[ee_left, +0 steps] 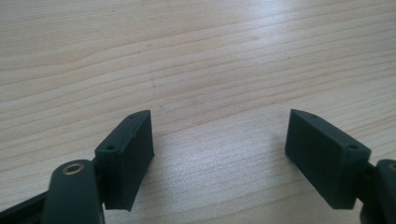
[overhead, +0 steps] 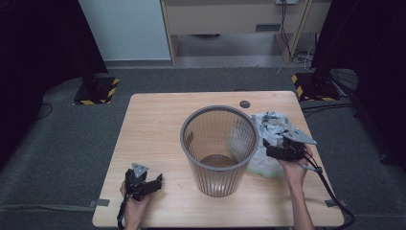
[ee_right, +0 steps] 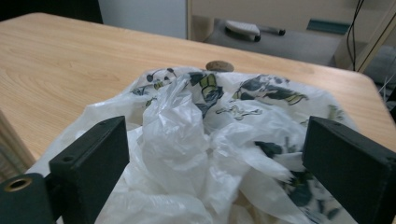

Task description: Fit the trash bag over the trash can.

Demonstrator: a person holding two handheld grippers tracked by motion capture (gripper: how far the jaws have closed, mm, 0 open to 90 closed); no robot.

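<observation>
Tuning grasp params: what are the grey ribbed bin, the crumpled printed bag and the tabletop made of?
Grey ribbed bin: likely translucent plastic; the table shows through its slatted wall.
Crumpled printed bag: thin plastic film, glossy and creased, whitish with dark leafy prints.
Tabletop: light wood or wood-look laminate, matte, with visible grain; which one is unclear.

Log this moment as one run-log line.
left hand-held gripper: open, over bare table | right hand-held gripper: open, at plastic bag | bin: upright

High view: fixed overhead, facing forward and down across the whole bench (overhead: 158, 124). Left gripper view: close above bare bench wood. Right gripper view: close, low over the plastic bag (ee_right: 201, 140), shared with high view.
</observation>
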